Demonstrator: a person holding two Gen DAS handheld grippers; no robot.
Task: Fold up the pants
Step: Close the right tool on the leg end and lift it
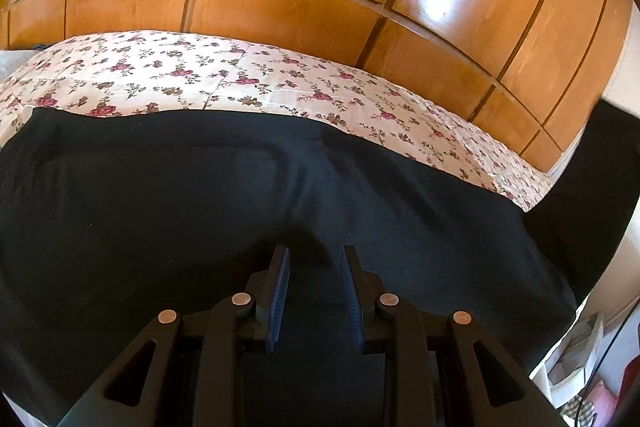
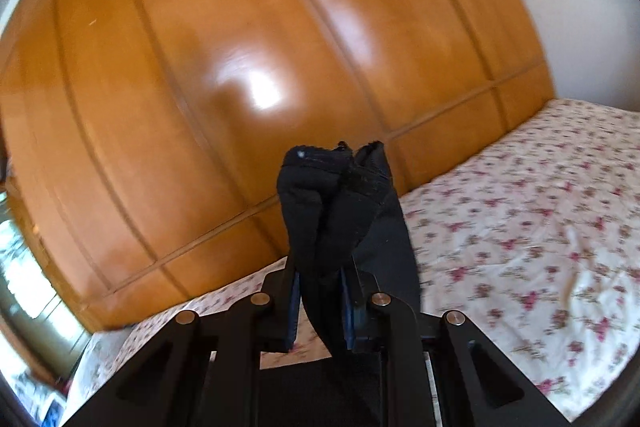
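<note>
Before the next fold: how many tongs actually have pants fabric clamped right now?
1. The right tongs are shut on a bunched end of the black pants, lifted above the floral bedsheet. The left tongs hover over the pants, nothing between them.

A glossy orange-brown panelled wardrobe (image 2: 248,75) fills the background — bright light glares off it. Below it lies a floral bedsheet (image 2: 520,219); a white wall (image 2: 568,7) stands at right.

left tongs (image 1: 314,261): black linkage, blue ribbed pads, copper-coloured pivot pins | right tongs (image 2: 320,283): same build
</note>
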